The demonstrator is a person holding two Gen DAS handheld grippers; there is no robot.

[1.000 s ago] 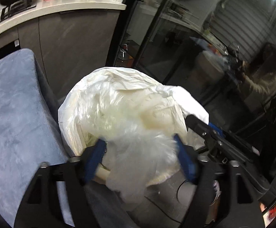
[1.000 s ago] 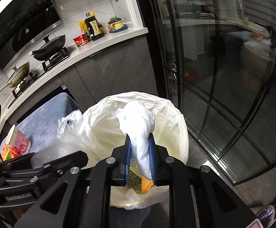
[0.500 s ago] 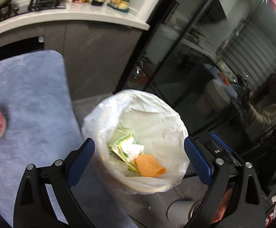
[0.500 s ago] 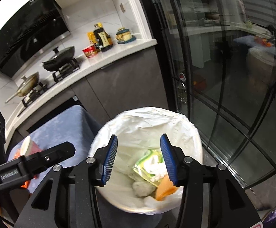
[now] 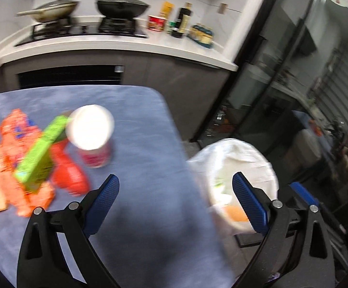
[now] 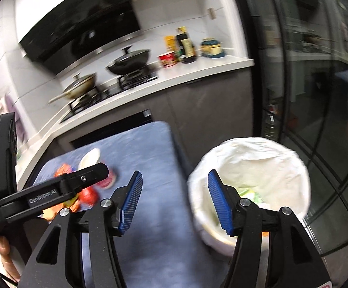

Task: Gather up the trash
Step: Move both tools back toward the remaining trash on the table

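Note:
A trash bin lined with a white bag point(image 5: 234, 165) stands to the right of a blue-covered table point(image 5: 138, 216); it also shows in the right wrist view point(image 6: 253, 165), with wrappers inside. On the table lie a paper cup with a red band point(image 5: 92, 134), a green box point(image 5: 39, 153) and orange and red wrappers point(image 5: 13, 144). My left gripper point(image 5: 174, 204) is open and empty above the table's right part. My right gripper point(image 6: 174, 201) is open and empty between the table point(image 6: 150, 216) and the bin. The cup point(image 6: 90, 158) shows behind the left gripper's body.
A kitchen counter point(image 5: 126, 40) with a stove, two pans point(image 5: 122, 6), bottles and a red cup stands behind the table. Dark cabinets are under it. Glass doors point(image 6: 318, 96) run along the right behind the bin.
Both grippers let go of the white bag over the bin, opened, then swung left and up toward the table. The table trash has come into view.

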